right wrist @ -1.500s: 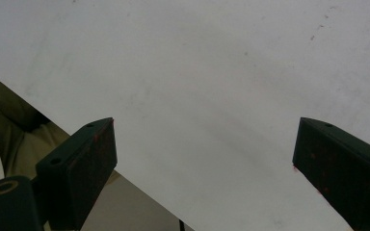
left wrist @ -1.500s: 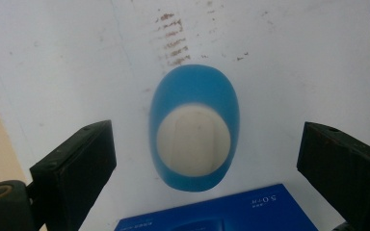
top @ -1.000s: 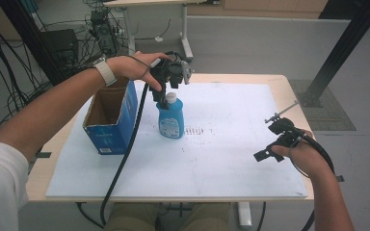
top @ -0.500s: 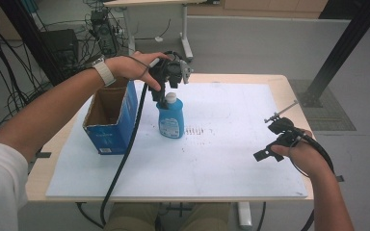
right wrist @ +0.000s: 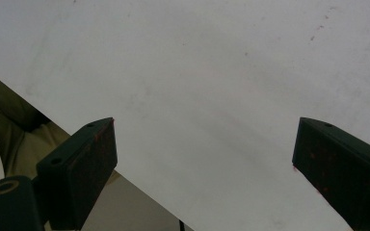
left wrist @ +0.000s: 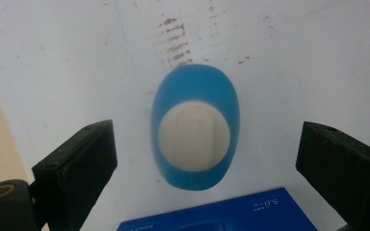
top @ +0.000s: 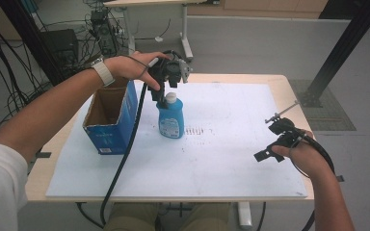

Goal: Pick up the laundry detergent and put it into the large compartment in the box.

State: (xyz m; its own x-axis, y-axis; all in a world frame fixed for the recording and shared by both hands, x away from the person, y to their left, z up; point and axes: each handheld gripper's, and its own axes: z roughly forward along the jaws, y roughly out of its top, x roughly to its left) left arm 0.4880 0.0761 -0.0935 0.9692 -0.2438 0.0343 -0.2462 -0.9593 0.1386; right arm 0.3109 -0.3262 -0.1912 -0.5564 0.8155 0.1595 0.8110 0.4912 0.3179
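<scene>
While the left gripper [top: 165, 91] hovered directly above the blue bottle's white cap [left wrist: 193, 137], its jaws stood spread wide, gripping nothing. The blue bottle [top: 170, 118] stood upright on the white board [top: 231, 159], just beside the open blue cardboard box [top: 110, 119]. The right gripper [top: 275, 137], also released, idled well apart. Judging by this, the reach was under way; next it needed lowering and closing on the cap.

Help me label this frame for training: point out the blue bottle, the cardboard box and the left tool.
blue bottle [top: 171, 121]: high view, front label.
cardboard box [top: 117, 126]: high view, blue right-hand wall.
left tool [top: 163, 98]: high view, between its jaw tips, by the cap.
</scene>
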